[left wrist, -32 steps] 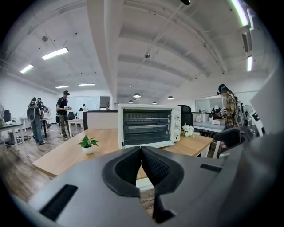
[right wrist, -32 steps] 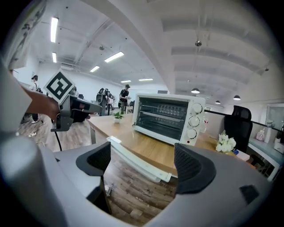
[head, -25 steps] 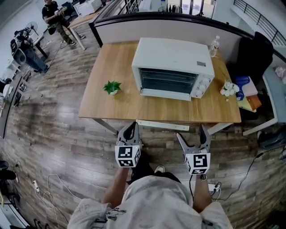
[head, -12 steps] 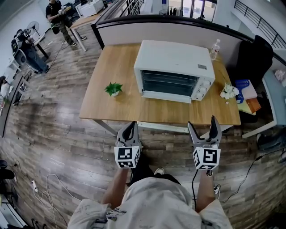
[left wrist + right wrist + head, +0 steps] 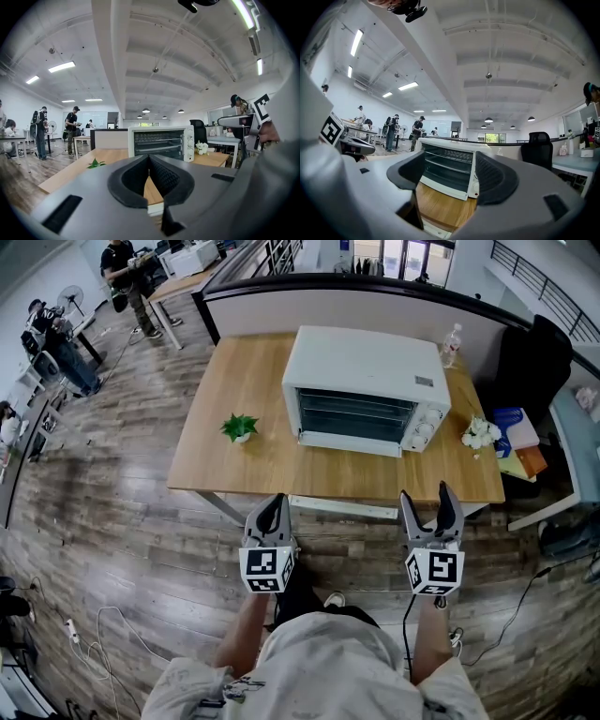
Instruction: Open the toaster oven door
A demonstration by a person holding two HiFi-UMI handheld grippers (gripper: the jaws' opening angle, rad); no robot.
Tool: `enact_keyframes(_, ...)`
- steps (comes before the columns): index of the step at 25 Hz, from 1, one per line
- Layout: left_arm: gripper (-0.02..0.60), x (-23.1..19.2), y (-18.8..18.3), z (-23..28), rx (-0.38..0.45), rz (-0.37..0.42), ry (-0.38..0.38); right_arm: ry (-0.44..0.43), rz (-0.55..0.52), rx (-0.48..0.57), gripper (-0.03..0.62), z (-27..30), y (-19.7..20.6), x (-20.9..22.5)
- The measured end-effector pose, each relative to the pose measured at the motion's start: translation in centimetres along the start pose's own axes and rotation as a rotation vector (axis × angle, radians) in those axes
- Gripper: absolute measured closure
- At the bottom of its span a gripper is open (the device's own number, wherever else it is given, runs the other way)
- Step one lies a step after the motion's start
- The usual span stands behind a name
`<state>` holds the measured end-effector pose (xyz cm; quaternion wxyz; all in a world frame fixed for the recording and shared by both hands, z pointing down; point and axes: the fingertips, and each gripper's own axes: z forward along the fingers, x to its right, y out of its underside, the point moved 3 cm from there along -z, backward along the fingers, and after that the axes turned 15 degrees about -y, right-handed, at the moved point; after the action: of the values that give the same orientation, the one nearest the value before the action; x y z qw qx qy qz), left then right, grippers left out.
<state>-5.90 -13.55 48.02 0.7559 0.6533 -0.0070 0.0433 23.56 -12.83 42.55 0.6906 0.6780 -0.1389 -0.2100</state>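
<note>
The white toaster oven (image 5: 366, 390) stands on the wooden table (image 5: 244, 470) with its glass door closed and its knobs at the right end. Both grippers hang in front of the table's near edge, well short of the oven. My left gripper (image 5: 272, 509) has its jaw tips together, with nothing between them; in the left gripper view (image 5: 149, 157) the oven (image 5: 161, 142) lies beyond the tips. My right gripper (image 5: 429, 502) has its jaws apart and closing, with nothing between them. In the right gripper view (image 5: 450, 165) the oven (image 5: 449, 165) shows far off through the gap.
On the table stand a small green plant (image 5: 238, 426), white flowers (image 5: 481, 428) and a water bottle (image 5: 451, 337). At the right are a black chair (image 5: 534, 357) and stacked books (image 5: 518, 432). People (image 5: 127, 277) stand at the far left. Cables (image 5: 103, 634) lie on the floor.
My right gripper has moved forward and to the right, up to the table's near edge, and its jaws have narrowed a little. The left gripper has barely moved.
</note>
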Motion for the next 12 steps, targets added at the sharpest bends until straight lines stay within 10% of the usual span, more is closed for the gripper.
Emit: enact_keyframes(12, 0.568, -0.11, -0.52, -0.26, 0.014, -0.009, 0.003, 0.018, 0.015, -0.043, 0.548, -0.27, 0.74, -0.15)
